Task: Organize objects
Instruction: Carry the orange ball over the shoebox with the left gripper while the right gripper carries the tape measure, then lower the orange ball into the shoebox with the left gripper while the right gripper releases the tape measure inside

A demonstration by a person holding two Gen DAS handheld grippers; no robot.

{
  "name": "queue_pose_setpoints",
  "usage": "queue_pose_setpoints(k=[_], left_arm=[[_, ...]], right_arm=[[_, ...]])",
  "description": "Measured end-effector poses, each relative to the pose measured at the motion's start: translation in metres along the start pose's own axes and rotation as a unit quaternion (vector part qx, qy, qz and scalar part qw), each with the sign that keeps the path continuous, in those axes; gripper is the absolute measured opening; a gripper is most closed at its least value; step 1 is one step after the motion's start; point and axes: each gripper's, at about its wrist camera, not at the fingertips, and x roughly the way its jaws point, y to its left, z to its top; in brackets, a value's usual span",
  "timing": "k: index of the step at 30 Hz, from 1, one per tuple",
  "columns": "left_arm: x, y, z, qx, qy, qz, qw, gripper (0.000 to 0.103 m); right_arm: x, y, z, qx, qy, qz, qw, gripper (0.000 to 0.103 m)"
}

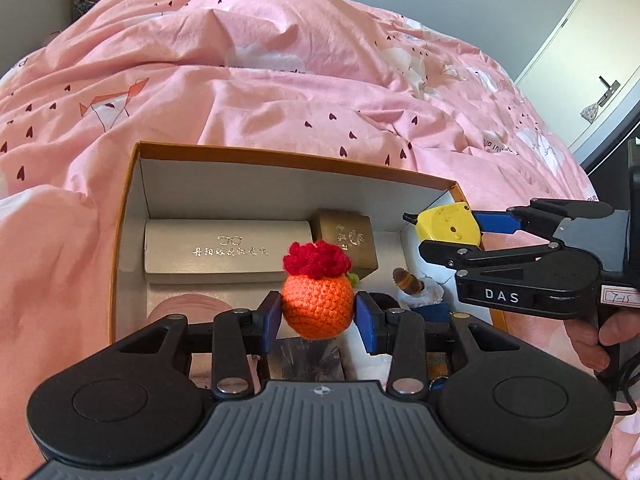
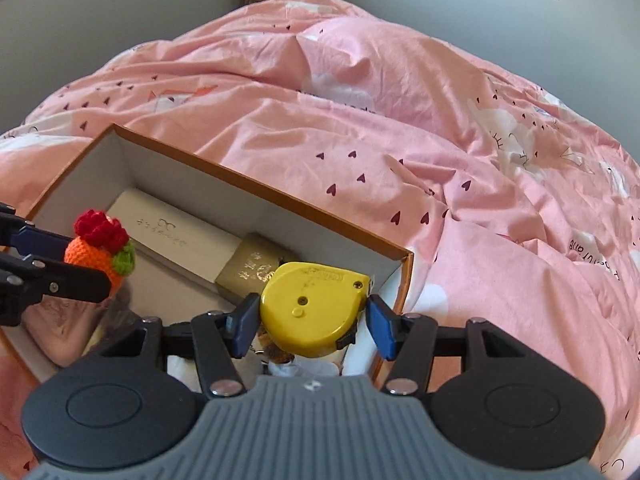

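My left gripper (image 1: 318, 316) is shut on an orange crocheted ball with a red top (image 1: 318, 304) and holds it above the open orange cardboard box (image 1: 280, 160). The ball also shows in the right wrist view (image 2: 100, 250). My right gripper (image 2: 312, 320) is shut on a yellow tape measure (image 2: 312, 308) over the box's right end (image 2: 404, 280). The tape measure (image 1: 448, 226) and the right gripper (image 1: 416, 230) appear at the right in the left wrist view.
Inside the box lie a white glasses case (image 1: 228, 250), a small gold box (image 1: 348, 242), a pink object (image 1: 188, 306) and a small figure (image 1: 416, 286). The box sits on a rumpled pink duvet (image 1: 280, 80). A door (image 1: 592, 60) stands at far right.
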Motion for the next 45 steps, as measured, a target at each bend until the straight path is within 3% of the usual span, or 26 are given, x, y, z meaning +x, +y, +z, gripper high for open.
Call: queue_pose_setpoints(k=[9,18,24,28,45], left_arm=[[0.043,0.016,0.008,-0.033,0.058,-0.009,0.9977,0.045],[0.063,0.021,0.008,-0.038,0.077,0.015,0.9962,0.045],[0.068,0.02,0.008,-0.04,0.082,0.02,0.9957,0.045],[0.07,0.02,0.008,-0.042,0.084,0.021,0.9953,0.045],[0.077,0.015,0.011,-0.043,0.094,0.042,0.9937,0.05]], right_arm=[[0.055,0.023,0.015,-0.098,0.086,-0.07,0.989,0.059],[0.084,0.027,0.013,-0.108,0.115,-0.066,0.985,0.059],[0.089,0.027,0.013,-0.128,0.113,-0.061,0.983,0.06],[0.085,0.025,0.014,-0.133,0.106,-0.067,0.983,0.068],[0.039,0.017,0.007,-0.102,0.058,-0.062,0.991,0.065]])
